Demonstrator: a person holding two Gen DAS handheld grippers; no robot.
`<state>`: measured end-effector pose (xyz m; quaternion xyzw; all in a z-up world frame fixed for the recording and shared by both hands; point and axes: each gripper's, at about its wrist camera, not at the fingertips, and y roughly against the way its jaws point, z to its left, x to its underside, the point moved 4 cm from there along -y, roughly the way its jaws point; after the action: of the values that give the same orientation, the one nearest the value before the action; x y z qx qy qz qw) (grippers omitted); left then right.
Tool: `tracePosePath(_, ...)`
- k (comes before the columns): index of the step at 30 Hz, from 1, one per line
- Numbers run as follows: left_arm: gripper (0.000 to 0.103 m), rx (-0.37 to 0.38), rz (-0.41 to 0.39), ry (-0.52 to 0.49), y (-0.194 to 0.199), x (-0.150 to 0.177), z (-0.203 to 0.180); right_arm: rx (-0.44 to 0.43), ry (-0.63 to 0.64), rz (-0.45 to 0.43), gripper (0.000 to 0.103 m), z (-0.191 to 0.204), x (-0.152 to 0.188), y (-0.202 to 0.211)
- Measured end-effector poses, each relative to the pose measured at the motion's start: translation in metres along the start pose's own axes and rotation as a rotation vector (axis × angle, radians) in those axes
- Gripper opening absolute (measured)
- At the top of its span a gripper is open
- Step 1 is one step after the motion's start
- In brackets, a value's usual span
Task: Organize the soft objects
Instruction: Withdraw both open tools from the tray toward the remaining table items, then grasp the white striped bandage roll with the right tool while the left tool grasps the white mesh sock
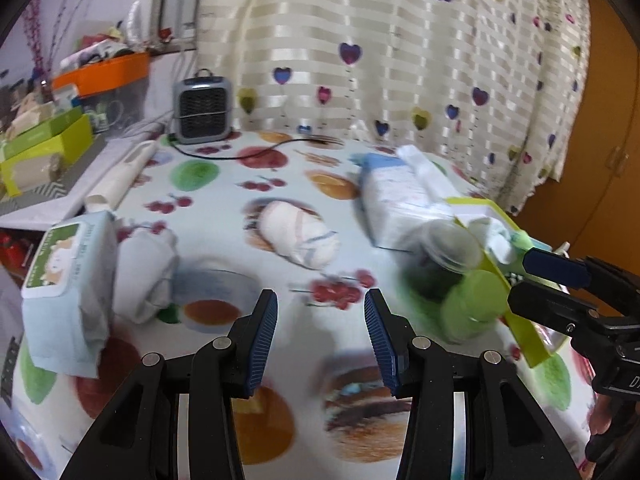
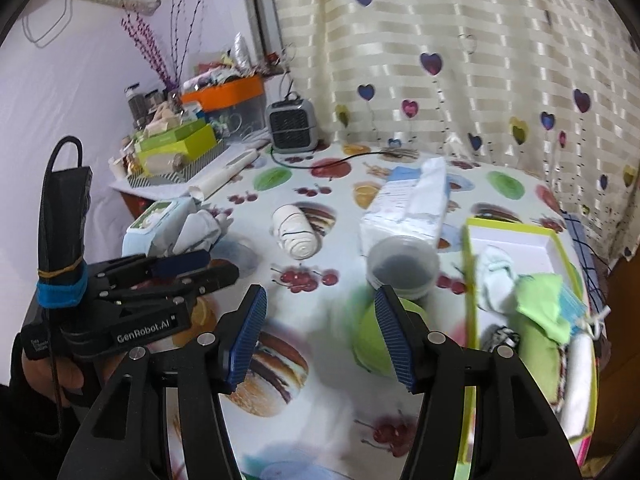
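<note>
The work surface is a table [image 2: 304,432] under a white cloth printed with cherries, burgers, oranges and green fruit. Behind it hangs a cream striped curtain [image 2: 460,60] with heart-shaped flowers. A small grey fan heater [image 2: 294,126] stands at the back edge, its black cord trailing across the cloth. To the left, a side surface carries green boxes [image 2: 176,148], an orange-lidded bin [image 2: 228,94] and purple dried stems. A brown cabinet door [image 1: 600,140] shows at the far right of the left wrist view.

Soft objects: a rolled white cloth [image 2: 296,234] lies mid-table, apart from everything else. A crumpled white cloth [image 1: 146,276] rests against a wipes pack [image 1: 66,280] at the left edge. A tissue pack [image 2: 408,208] lies toward the back right. A lime-rimmed tray [image 2: 470,280] at the right edge holds white and green cloths [image 2: 540,300].

A clear plastic cup [image 2: 402,266] with dark contents stands near the tray, a green lid [image 2: 370,344] just in front of it.

Left gripper [image 1: 320,336]: jaws wide apart, nothing between them, above bare cloth. Right gripper [image 2: 322,340]: jaws wide apart, no object gripped; the right finger [image 2: 394,340] overlaps the green lid in view, contact cannot be confirmed. A hand [image 2: 56,376] grips the left tool's handle.
</note>
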<state>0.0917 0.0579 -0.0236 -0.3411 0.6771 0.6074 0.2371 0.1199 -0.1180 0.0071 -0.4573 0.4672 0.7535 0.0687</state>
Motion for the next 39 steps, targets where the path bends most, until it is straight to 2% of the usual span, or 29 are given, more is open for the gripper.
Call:
tracePosePath(11,0.044,-0.078,0.004,0.065,-0.009,-0.009,0.058,-0.045,0.099,0.079,0.058,0.028,-0.027,-0.061)
tracePosePath(18,0.047,-0.119,-0.002,0.102,-0.013,-0.016,0.089,-0.045,0.146,0.138,0.058,0.039,-0.040,-0.104)
tracePosePath(25,0.052,-0.141,-0.012,0.103,-0.015,-0.021,0.107,-0.047,0.175,0.210,0.058,0.043,-0.052,-0.146)
tracePosePath(30,0.054,-0.160,-0.009,0.098,-0.020,-0.027,0.117,-0.013,0.179,0.274,0.058,0.040,-0.052,-0.177)
tracePosePath(39,0.054,-0.197,0.048,0.060,-0.049,-0.029,0.124,0.038,0.125,0.309,0.058,0.033,-0.051,-0.196)
